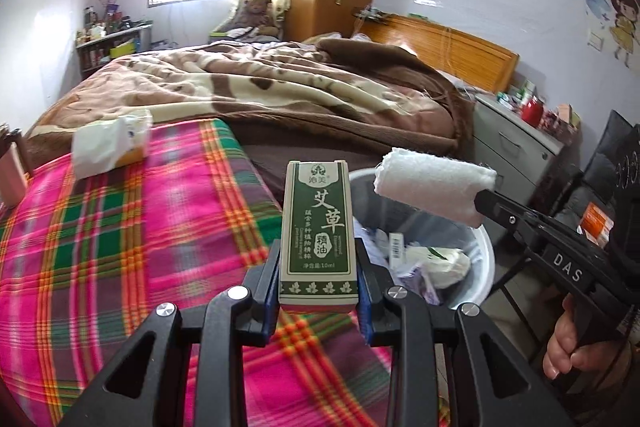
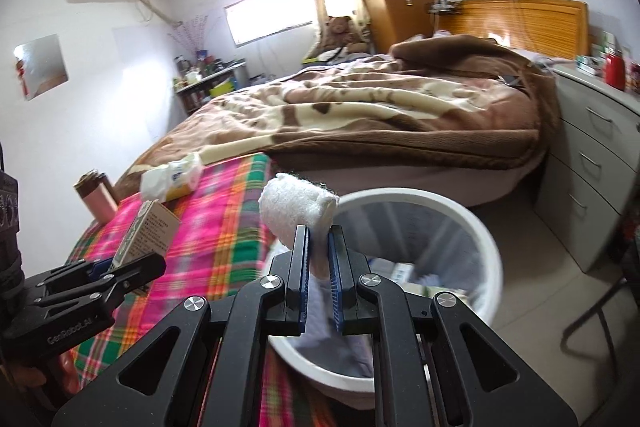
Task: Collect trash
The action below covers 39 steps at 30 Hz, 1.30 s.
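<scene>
The right gripper (image 2: pixel 318 247) is squeezing the white cloth roll (image 2: pixel 296 205) and the left gripper (image 1: pixel 318 267) the green box (image 1: pixel 316 227) (both clamped tight), so each should be moving over the white bin (image 2: pixel 486 247) just ahead before letting go.

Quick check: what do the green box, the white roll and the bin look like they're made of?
Green box: printed cardboard, matte, with crisp folded edges. White roll: soft fibrous cloth or cotton wadding, judging by its fuzzy surface. Bin: smooth white plastic rim, probably; its walls look translucent grey.
</scene>
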Available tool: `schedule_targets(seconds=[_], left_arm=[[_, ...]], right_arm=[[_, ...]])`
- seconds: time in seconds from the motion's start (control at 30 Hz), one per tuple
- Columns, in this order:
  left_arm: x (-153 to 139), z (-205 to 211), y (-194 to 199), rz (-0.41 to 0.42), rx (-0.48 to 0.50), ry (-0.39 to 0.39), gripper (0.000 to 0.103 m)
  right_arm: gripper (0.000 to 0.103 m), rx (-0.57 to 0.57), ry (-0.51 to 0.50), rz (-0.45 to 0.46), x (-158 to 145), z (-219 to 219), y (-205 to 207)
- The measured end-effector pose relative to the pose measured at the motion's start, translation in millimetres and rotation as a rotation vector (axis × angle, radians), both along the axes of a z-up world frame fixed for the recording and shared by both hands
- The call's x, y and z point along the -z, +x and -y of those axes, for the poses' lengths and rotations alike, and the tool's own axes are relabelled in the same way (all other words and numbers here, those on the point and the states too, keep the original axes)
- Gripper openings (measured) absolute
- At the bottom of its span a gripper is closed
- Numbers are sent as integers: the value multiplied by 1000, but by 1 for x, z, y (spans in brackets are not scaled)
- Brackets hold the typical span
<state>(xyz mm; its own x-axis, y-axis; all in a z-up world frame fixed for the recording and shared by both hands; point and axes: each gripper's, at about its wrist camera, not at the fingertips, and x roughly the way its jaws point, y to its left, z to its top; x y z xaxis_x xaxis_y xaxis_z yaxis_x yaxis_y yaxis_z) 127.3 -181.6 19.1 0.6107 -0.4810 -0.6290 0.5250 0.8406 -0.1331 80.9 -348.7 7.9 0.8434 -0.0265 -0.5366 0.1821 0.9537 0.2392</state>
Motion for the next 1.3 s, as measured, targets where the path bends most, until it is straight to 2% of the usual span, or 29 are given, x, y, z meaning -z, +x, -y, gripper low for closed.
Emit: schedule_targets(seconds=[0.4, 0.77, 0.8, 0.83, 0.9, 1.03, 1.1, 1.13, 1.17, 1.3], left_arm=[[18, 53, -12, -37, 92, 26, 32], [25, 89, -12, -38, 137, 54, 33], [26, 91, -12, -42, 140, 54, 36], [26, 92, -11, -46, 141, 56, 46], [27, 92, -11, -45, 139, 57, 59], [25, 88, -11, -47, 132, 47, 61], [25, 87, -12, -45, 129, 46, 64], [25, 86, -12, -48, 127, 42, 66], [24, 84, -12, -48, 125, 38, 66], [22, 78, -16, -36, 105, 39, 70]], right_arm=[[10, 105, -4, -61, 19, 36, -14], [10, 140, -1, -112, 33, 52, -14], [10, 143, 1, -115, 34, 54, -14], [10, 143, 6, -119, 36, 55, -14], [11, 135, 38, -131, 38, 59, -14], [16, 142, 49, -136, 40, 59, -15], [27, 132, 57, -133, 40, 57, -16], [38, 133, 54, -133, 39, 55, -15], [42, 130, 49, -128, 38, 54, -16], [42, 120, 35, -120, 33, 48, -17]])
